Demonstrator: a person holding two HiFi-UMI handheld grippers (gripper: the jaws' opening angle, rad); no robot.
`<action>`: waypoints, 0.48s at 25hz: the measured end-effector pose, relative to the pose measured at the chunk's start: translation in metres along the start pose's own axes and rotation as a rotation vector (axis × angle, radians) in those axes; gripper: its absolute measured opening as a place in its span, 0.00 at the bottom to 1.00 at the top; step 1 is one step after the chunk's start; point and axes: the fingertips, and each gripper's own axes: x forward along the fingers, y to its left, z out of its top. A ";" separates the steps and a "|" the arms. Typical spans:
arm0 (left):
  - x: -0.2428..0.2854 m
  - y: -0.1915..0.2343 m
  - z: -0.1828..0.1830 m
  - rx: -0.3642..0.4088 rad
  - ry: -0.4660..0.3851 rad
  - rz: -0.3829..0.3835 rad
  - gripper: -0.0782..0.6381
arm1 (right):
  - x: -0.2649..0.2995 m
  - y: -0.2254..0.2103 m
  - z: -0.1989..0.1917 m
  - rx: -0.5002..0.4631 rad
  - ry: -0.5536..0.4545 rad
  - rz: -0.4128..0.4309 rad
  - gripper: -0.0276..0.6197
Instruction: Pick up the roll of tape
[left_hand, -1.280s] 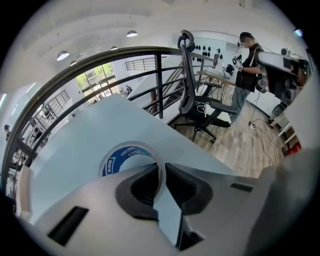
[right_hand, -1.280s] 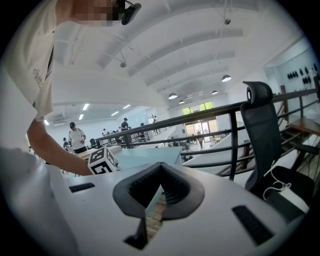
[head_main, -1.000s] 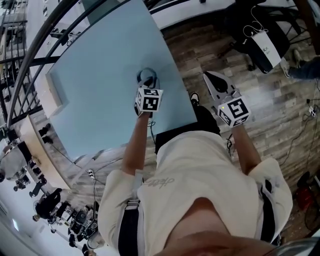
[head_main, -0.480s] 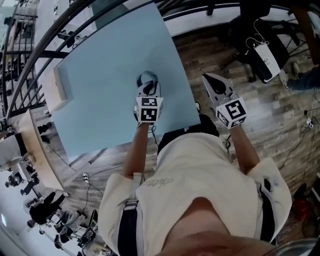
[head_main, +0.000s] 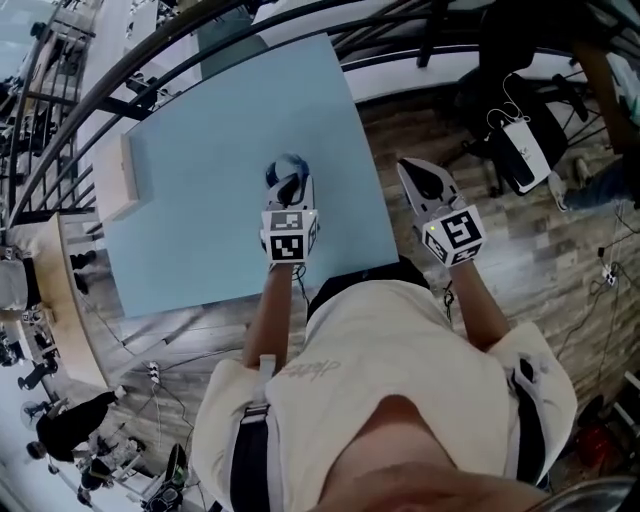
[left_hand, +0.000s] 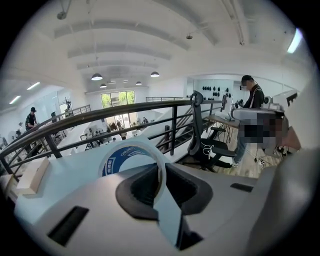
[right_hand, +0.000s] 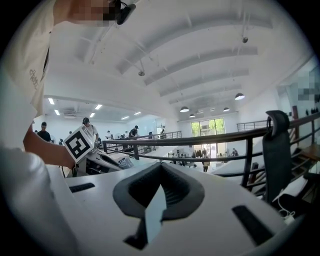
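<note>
In the head view, your left tongs (head_main: 287, 180) hold the white roll of tape with a blue inner label (head_main: 285, 168) over the pale blue rectangular counter (head_main: 200, 180), near its front right corner. Your right tongs (head_main: 420, 175) hang beyond that edge, over the wooden plank floor (head_main: 520, 260).

Only the left gripper view shows the grip. There the left tongs (left_hand: 159, 175) pinch the wall of the roll (left_hand: 131, 144), and the ring stands upright.

Only the right gripper view shows the right tongs (right_hand: 157, 192) pressed together with nothing between them.

Pale blue table (head_main: 200, 200); wood-plank floor (head_main: 540, 260); black railing (left_hand: 150, 106); ceiling lamps (left_hand: 96, 77).
</note>
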 end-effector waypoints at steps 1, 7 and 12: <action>-0.004 0.002 0.004 -0.004 -0.013 0.003 0.19 | 0.001 0.003 0.003 -0.005 -0.002 0.000 0.05; -0.029 0.011 0.026 -0.019 -0.092 0.016 0.19 | 0.002 0.015 0.019 -0.047 -0.032 0.007 0.05; -0.047 0.020 0.043 -0.026 -0.155 0.039 0.19 | 0.002 0.021 0.035 -0.081 -0.050 0.018 0.05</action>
